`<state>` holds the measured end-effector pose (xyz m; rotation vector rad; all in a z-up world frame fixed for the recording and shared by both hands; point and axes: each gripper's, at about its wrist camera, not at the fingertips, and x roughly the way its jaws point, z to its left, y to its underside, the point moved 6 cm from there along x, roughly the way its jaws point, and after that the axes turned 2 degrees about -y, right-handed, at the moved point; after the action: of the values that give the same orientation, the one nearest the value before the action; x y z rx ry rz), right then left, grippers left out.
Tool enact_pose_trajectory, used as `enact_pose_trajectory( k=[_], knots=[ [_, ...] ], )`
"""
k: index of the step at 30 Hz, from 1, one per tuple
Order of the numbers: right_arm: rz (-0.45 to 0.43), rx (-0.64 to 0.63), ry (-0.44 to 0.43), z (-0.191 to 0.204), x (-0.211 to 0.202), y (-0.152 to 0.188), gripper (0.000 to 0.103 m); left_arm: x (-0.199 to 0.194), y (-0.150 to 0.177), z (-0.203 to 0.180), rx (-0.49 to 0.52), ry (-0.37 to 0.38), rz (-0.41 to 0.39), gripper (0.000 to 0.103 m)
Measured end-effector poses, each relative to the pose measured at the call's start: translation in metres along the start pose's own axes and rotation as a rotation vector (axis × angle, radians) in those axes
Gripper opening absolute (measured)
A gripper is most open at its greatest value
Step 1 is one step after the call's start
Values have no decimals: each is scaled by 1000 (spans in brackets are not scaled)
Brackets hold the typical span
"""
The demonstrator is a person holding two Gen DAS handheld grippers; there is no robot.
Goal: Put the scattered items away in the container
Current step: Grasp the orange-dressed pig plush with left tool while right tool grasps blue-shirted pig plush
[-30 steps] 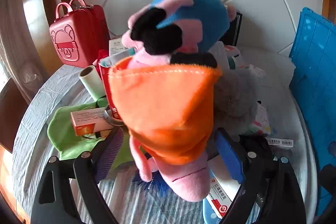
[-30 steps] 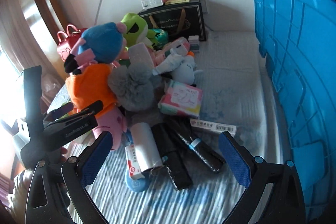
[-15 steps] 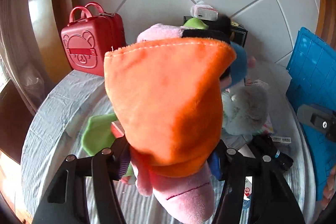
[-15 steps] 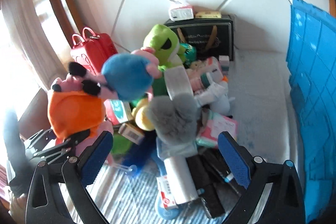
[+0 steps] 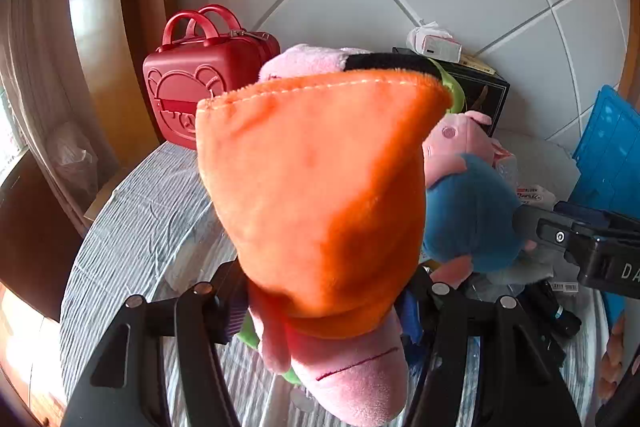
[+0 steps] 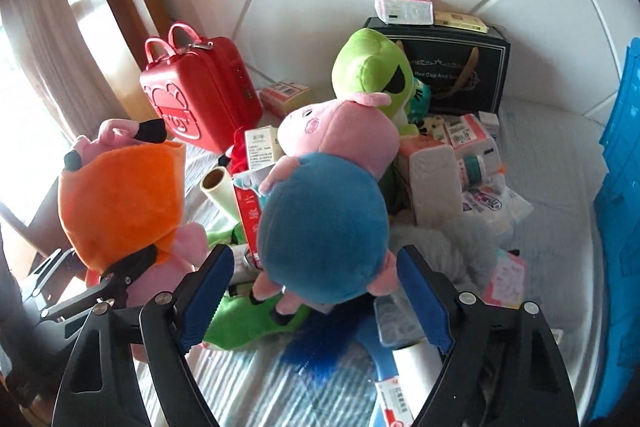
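Note:
My left gripper [image 5: 324, 303] is shut on a pink pig plush in an orange dress [image 5: 320, 187] and holds it above the bed; it also shows at the left of the right wrist view [image 6: 120, 199]. My right gripper [image 6: 316, 291] is open, its blue pads on either side of a pig plush in a blue shirt [image 6: 324, 227], which lies on the pile; I cannot tell if the pads touch it. The blue crate [image 6: 620, 187] stands at the right edge. The blue-shirt plush also shows in the left wrist view [image 5: 468, 219].
A red bear case [image 6: 200, 95] stands at the back left by the wall. A black gift box [image 6: 448, 67] sits at the back with small boxes on top. A green frog plush [image 6: 372, 75], tissue packs [image 6: 432, 179], a lint roller [image 6: 412, 367] and a grey fluffy thing [image 6: 452, 247] lie scattered.
The left gripper has lifted the orange-dress plush clear of the pile. The right gripper has moved forward and left, and its pads now flank the blue-shirt plush.

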<state>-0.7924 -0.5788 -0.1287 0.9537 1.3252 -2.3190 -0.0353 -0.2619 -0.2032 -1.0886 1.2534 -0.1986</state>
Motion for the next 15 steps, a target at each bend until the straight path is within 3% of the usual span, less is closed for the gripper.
enact_pose_trajectory(
  k=[6, 15],
  knots=[
    [5, 51, 20, -2, 19, -35, 85, 14, -41, -11, 52, 35, -44, 59],
    [121, 105, 71, -15, 85, -63, 85, 72, -56, -7, 57, 61, 27, 59]
  ],
)
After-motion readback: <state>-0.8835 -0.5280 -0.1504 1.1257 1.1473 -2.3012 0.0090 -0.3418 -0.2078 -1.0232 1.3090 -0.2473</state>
